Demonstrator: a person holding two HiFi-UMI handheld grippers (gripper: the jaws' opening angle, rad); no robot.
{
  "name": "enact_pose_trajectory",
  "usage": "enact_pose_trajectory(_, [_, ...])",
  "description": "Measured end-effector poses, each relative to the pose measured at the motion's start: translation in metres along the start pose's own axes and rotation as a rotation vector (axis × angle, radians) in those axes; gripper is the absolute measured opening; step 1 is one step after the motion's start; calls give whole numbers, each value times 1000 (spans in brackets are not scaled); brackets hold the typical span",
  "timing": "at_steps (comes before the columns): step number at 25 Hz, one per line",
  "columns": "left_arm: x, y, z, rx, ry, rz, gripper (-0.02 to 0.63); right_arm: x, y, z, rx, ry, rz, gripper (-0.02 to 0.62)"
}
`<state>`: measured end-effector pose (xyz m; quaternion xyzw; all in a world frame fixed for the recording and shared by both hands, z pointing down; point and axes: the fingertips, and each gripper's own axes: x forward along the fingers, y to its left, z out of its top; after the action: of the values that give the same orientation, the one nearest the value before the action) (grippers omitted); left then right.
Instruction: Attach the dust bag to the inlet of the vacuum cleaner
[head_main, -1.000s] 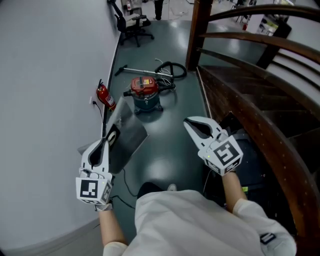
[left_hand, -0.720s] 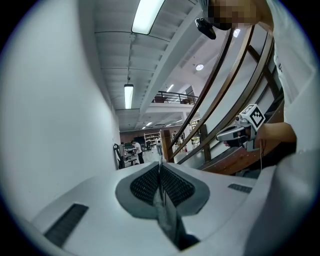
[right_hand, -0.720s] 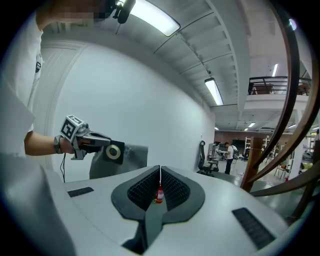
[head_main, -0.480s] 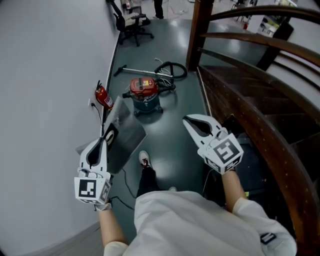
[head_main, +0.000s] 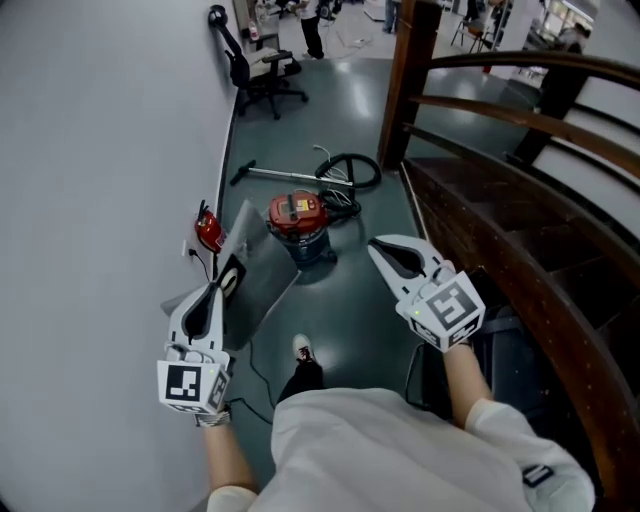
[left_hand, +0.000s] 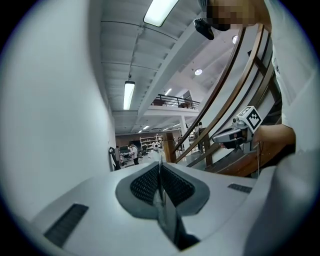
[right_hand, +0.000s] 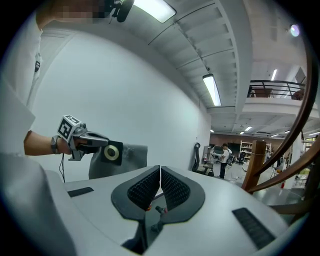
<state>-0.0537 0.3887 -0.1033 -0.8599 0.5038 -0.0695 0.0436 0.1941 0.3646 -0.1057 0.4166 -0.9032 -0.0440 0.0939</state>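
Stretching ahead is a dark, glossy floor (head_main: 345, 300), with a plain white wall (head_main: 100, 150) on the left, a curved wooden staircase (head_main: 520, 230) on the right and an office chair (head_main: 258, 68) far back. Out on that floor stands the red-topped vacuum cleaner (head_main: 298, 220), its hose (head_main: 350, 170) coiled just behind it and a fire extinguisher (head_main: 208, 230) by the wall. The fingers of the left gripper (head_main: 222, 285) are clenched on the thin collar of the grey dust bag (head_main: 258, 285), held in the air well short of the vacuum cleaner, while those of the right gripper (head_main: 385, 247) are pressed together on nothing.
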Motion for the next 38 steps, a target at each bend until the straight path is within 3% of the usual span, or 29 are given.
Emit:
enact_pose_trajectory(17, [127,116,-7,-11,18,-78,18,161,-57,17,2,11,-31,29])
enact_pose_trajectory(38, [198,191,-33,-39,44,-107,18,261,-88,2,52,63,-11,29])
